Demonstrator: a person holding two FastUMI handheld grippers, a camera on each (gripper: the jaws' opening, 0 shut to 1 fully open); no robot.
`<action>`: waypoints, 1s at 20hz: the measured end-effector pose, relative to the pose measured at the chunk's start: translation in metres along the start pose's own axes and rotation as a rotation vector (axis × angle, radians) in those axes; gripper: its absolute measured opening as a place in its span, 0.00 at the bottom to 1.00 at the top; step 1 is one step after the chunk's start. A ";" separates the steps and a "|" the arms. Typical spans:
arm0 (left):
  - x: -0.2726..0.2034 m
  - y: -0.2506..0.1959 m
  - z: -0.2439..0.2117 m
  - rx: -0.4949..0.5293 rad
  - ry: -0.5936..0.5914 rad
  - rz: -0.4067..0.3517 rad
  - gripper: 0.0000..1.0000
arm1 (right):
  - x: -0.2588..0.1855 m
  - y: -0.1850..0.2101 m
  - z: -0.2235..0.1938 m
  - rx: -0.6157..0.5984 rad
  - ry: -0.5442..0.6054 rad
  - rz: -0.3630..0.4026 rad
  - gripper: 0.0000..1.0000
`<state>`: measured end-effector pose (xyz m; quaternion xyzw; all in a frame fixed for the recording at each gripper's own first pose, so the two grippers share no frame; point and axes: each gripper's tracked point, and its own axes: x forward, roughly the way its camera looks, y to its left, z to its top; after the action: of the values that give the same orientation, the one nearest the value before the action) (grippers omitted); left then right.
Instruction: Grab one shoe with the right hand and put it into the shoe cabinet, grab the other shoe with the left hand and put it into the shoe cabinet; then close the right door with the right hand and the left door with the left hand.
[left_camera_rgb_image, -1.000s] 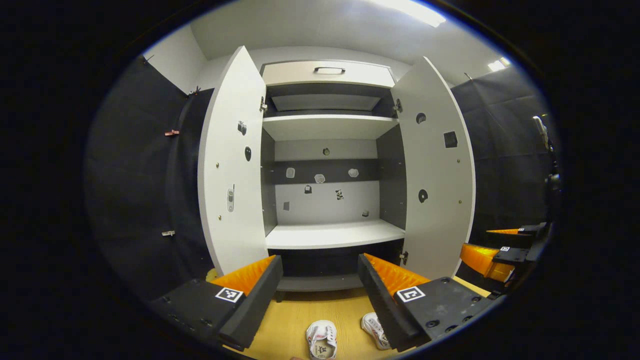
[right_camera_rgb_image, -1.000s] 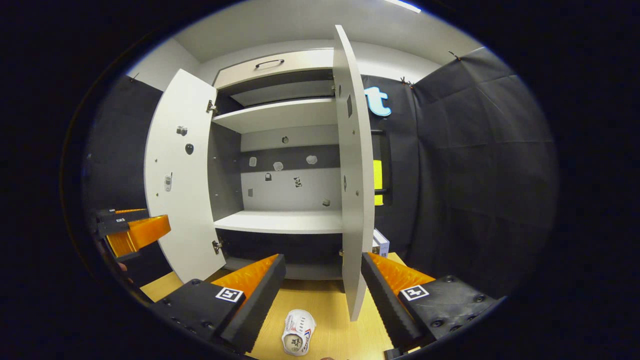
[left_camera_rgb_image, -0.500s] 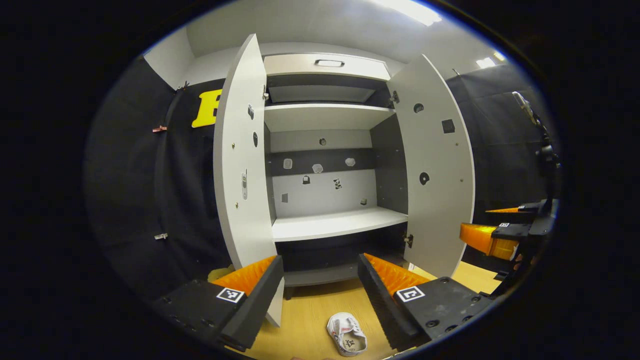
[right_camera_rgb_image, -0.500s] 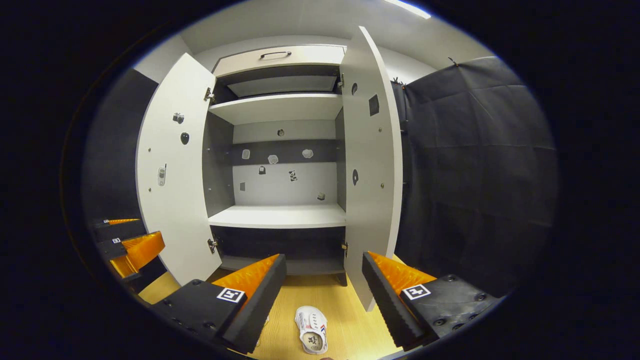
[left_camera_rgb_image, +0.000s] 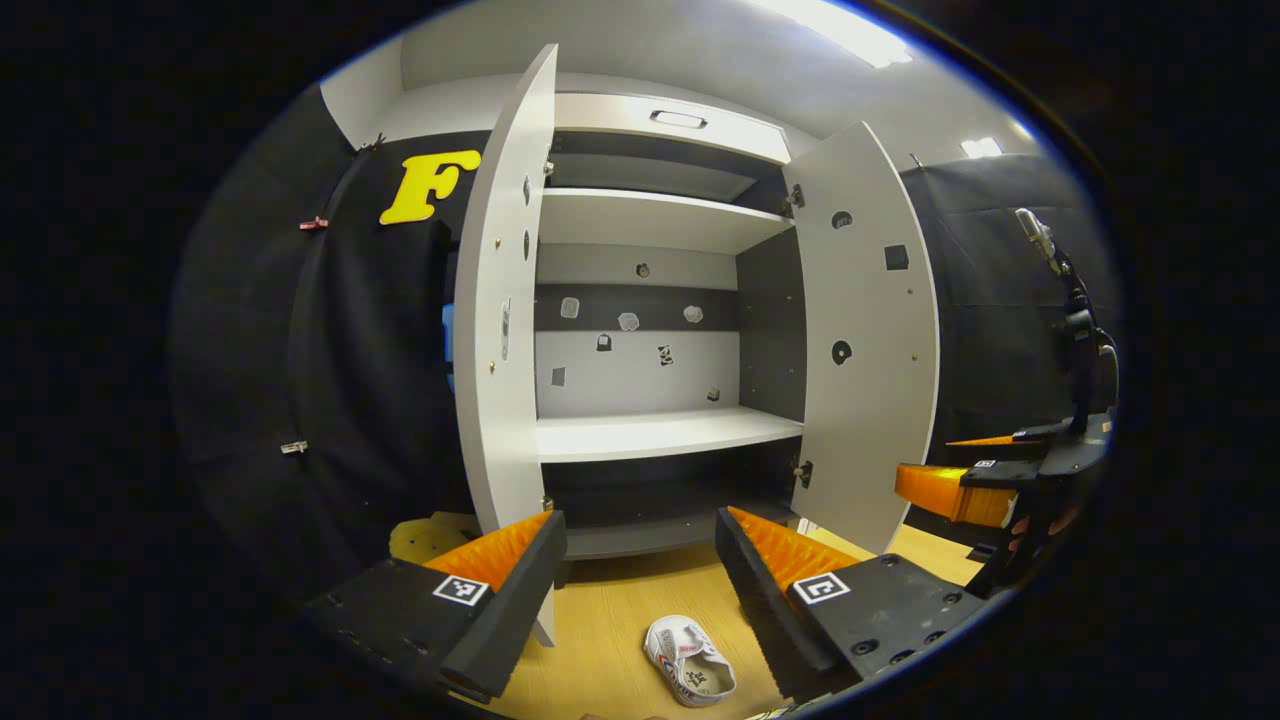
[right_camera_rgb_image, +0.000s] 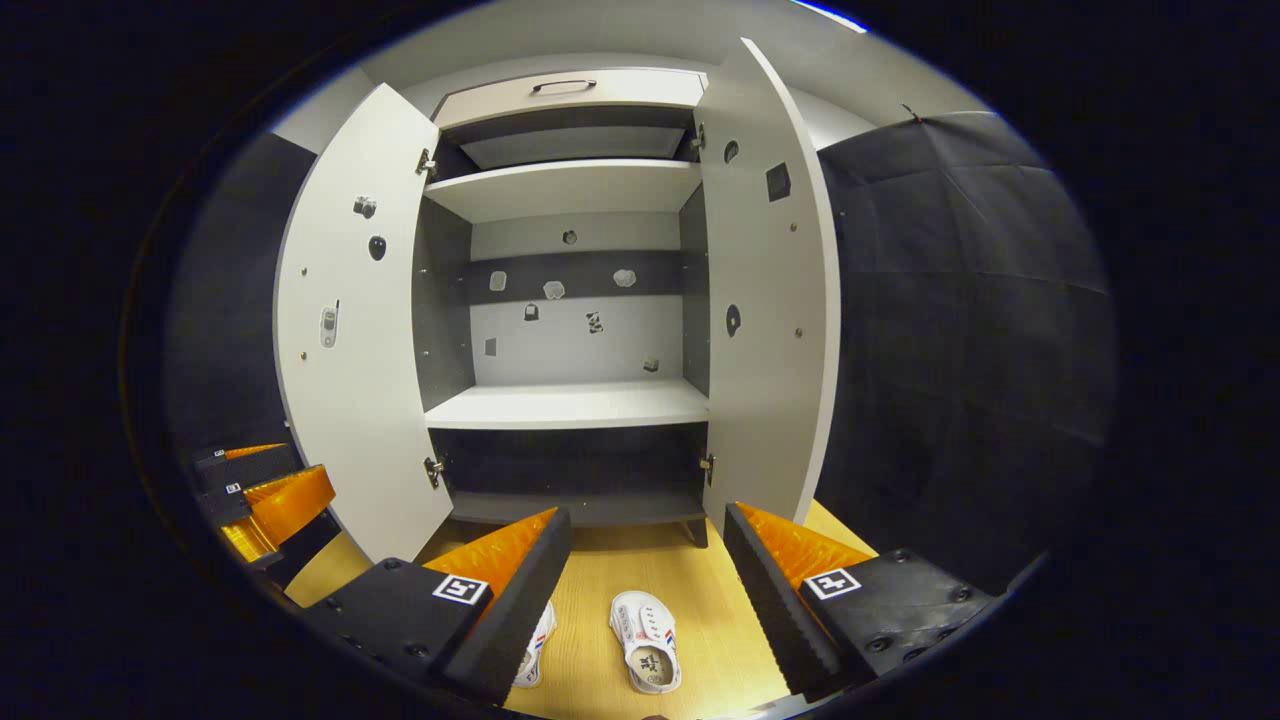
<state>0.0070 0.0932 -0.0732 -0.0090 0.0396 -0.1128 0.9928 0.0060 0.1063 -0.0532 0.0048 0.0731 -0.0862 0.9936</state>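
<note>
Step in hand, by the look of it: reaching for the first shoe. Nothing lifted yet, nothing on the shelves.

Right gripper (right_camera_rgb_image: 645, 590) spread wide and empty, hovering above the wooden floor (right_camera_rgb_image: 700, 620) in front of the shoe cabinet (right_camera_rgb_image: 570, 405). Right-hand shoe (right_camera_rgb_image: 646, 655) lying sole down on the floor, between the two fingers in the right gripper view, opening upward. Second shoe (right_camera_rgb_image: 535, 648) just beside it to the left, partly hidden behind the left finger. Left gripper (left_camera_rgb_image: 640, 590) likewise wide open and holding nothing; in its own view one shoe (left_camera_rgb_image: 690, 672) on the floor below.

Both doors swung fully open: left door (right_camera_rgb_image: 350, 350), right door (right_camera_rgb_image: 770, 330). Middle shelf (right_camera_rgb_image: 570, 405) bare, an easy target.

To do it well:
- Drop straight down over the right-hand shoe, fingers straddling its width near the middle.
- Keep clear of the neighbour, lying close by; a careless descent probably nudges it.
- Close on the sidewalls, not the soft upper; a small, light shoe likely squashes or twists otherwise.
- Lift clear of the floor before travelling, then pass between the doors without brushing the edge of the right one.
</note>
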 end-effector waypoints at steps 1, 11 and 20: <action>0.000 0.003 -0.006 -0.006 0.010 0.002 0.94 | 0.002 0.003 -0.010 -0.008 0.018 0.005 0.99; -0.003 0.019 -0.052 -0.067 0.135 0.041 0.95 | 0.024 0.031 -0.146 0.032 0.333 0.113 0.99; -0.008 0.024 -0.089 -0.034 0.238 0.033 0.95 | 0.044 0.027 -0.276 0.083 0.575 0.088 0.99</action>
<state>-0.0025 0.1173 -0.1619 -0.0119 0.1592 -0.0960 0.9825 0.0138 0.1310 -0.3330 0.0727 0.3480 -0.0408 0.9338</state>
